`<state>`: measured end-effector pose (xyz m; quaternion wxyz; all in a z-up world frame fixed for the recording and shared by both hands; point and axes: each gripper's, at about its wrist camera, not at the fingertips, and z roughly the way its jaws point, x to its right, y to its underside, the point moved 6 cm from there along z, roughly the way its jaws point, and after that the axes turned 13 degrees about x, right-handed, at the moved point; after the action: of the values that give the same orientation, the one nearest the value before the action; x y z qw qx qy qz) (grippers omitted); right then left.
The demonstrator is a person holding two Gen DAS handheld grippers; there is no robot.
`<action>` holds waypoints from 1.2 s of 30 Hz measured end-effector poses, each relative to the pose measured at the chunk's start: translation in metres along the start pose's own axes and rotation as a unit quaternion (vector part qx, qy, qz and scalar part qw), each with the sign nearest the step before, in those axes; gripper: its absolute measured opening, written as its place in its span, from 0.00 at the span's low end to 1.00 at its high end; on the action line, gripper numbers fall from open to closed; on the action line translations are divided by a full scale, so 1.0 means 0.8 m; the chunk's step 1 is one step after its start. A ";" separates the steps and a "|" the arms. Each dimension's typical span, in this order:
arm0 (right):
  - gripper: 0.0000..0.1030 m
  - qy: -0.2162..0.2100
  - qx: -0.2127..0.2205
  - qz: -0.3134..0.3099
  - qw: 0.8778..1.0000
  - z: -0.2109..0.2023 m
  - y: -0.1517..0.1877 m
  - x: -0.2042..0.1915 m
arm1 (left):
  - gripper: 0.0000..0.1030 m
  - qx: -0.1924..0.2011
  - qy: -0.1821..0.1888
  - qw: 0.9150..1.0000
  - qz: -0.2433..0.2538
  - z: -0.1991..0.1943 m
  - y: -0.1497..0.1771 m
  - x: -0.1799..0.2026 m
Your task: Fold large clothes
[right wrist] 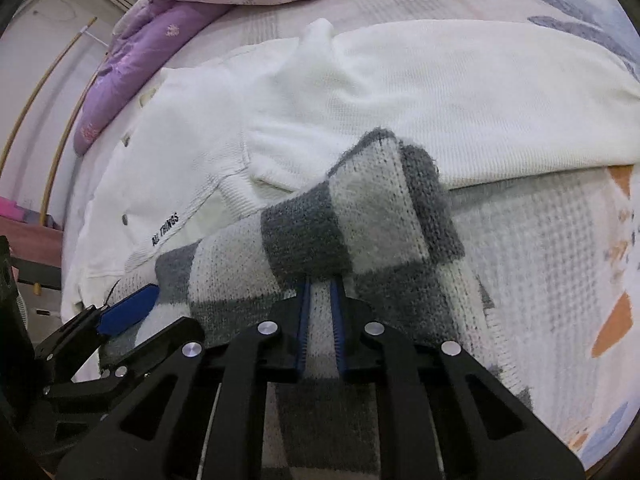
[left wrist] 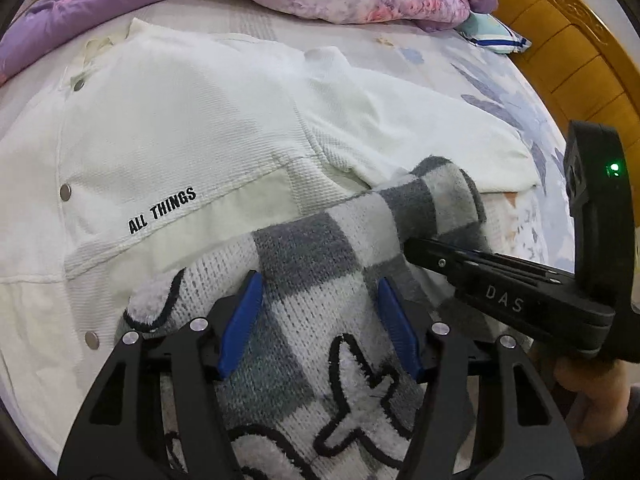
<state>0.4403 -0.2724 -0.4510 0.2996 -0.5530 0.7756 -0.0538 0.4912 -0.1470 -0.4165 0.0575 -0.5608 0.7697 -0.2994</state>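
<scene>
Floral bedsheet [left wrist: 500, 64] is covering the bed; purple quilt [left wrist: 80, 12] is bunching at its far edge. White jacket [left wrist: 180, 128] is lying spread flat, partly under the checked sweater [left wrist: 320, 264]. Grey-and-white knit sweater is sitting nearest, its sleeve lifting. Left gripper [left wrist: 320, 320] is standing wide over the sweater, pads not pressing. Right gripper [right wrist: 322, 320] is pinching a sweater fold, jaws narrow.
</scene>
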 end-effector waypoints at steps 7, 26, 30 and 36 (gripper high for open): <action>0.19 -0.045 0.042 -0.029 0.998 -0.085 0.025 -0.008 | 0.68 0.034 0.053 0.998 -0.016 -0.038 0.006 0.004; 0.37 -0.008 0.020 -0.046 0.999 -0.097 0.145 0.038 | 0.79 0.107 0.067 0.989 -0.073 -0.175 0.106 -0.009; 0.39 -0.027 0.089 -0.014 0.996 -0.146 0.165 0.041 | 0.80 0.112 0.064 0.986 -0.108 -0.191 0.175 -0.018; 0.50 -0.079 0.141 0.063 0.985 -0.202 0.235 0.053 | 0.80 0.101 0.065 0.983 -0.141 -0.184 0.255 -0.018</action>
<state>0.1919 -0.2783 -0.4145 0.4375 -0.4574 0.7677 -0.0999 0.2647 -0.0367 -0.4070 0.0203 -0.6346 0.6506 -0.4166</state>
